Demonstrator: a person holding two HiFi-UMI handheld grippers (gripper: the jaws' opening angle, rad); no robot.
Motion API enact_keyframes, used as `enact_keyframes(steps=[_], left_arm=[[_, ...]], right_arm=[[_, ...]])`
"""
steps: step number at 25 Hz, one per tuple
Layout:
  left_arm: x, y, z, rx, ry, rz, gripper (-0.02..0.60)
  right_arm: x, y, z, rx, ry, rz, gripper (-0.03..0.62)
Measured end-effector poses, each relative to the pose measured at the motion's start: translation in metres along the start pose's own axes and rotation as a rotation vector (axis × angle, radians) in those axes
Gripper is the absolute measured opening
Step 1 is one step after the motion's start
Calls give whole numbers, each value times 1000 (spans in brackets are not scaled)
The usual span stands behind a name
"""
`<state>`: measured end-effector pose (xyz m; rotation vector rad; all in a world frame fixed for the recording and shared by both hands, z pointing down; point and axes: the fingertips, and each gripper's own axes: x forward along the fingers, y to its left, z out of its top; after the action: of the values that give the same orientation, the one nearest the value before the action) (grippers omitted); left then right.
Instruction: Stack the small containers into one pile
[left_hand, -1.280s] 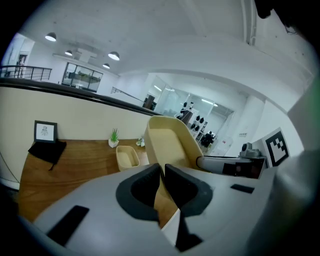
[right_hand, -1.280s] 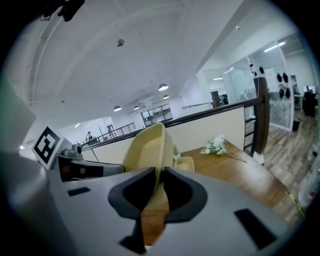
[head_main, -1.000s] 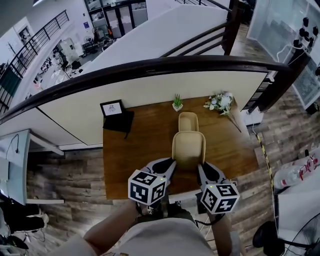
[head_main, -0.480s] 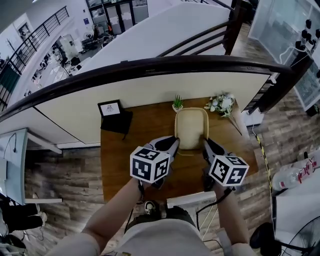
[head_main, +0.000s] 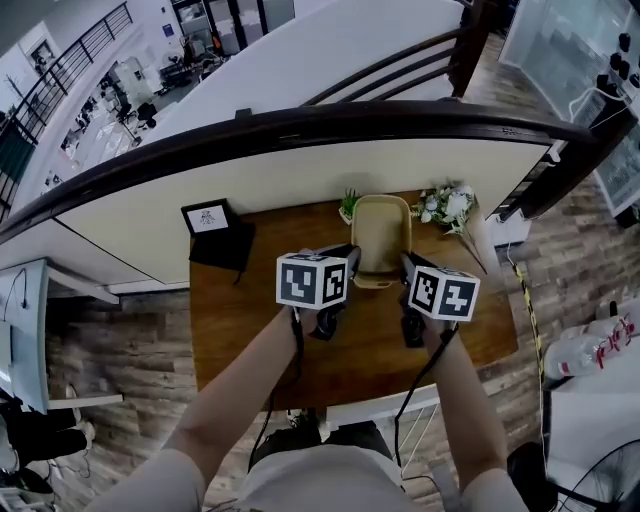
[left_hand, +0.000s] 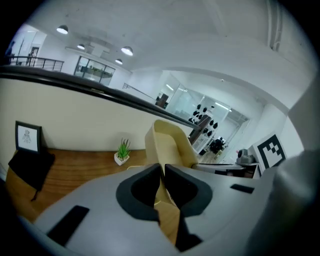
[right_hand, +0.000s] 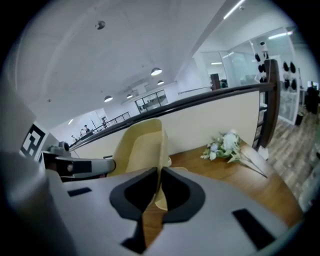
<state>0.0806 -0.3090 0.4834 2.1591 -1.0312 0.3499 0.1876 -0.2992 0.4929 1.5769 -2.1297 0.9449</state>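
The left gripper (head_main: 348, 256) pinches the left edge of the tan container (head_main: 380, 232) tight. The right gripper (head_main: 408, 265) pinches its right edge tight. The container is up over the far side of the brown table (head_main: 250, 320), between the little plant (head_main: 347, 205) and the white flowers (head_main: 445, 205)

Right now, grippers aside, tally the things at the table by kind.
container: 1 in view
potted plant: 1
flower bunch: 1
framed picture: 1
black cloth: 1
Total: 5
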Motion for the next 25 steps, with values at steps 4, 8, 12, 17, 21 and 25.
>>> enact_keyframes(steps=[4, 8, 12, 17, 21, 25], left_arm=[[36, 21, -18, -65, 53, 21, 34], [66, 39, -44, -100, 116, 59, 35], [88, 59, -73, -160, 175, 86, 35], [109, 75, -97, -202, 228, 104, 32], [118, 84, -108, -237, 261, 119, 31], [125, 96, -123, -283, 301, 156, 29]], right_arm=[[36, -21, -16, 32, 77, -12, 32], [64, -42, -38, 75, 154, -26, 31], [90, -57, -68, 106, 237, -25, 31], [114, -72, -98, 102, 303, -58, 28], [126, -79, -113, 68, 357, -73, 37], [133, -82, -113, 16, 366, -78, 43]])
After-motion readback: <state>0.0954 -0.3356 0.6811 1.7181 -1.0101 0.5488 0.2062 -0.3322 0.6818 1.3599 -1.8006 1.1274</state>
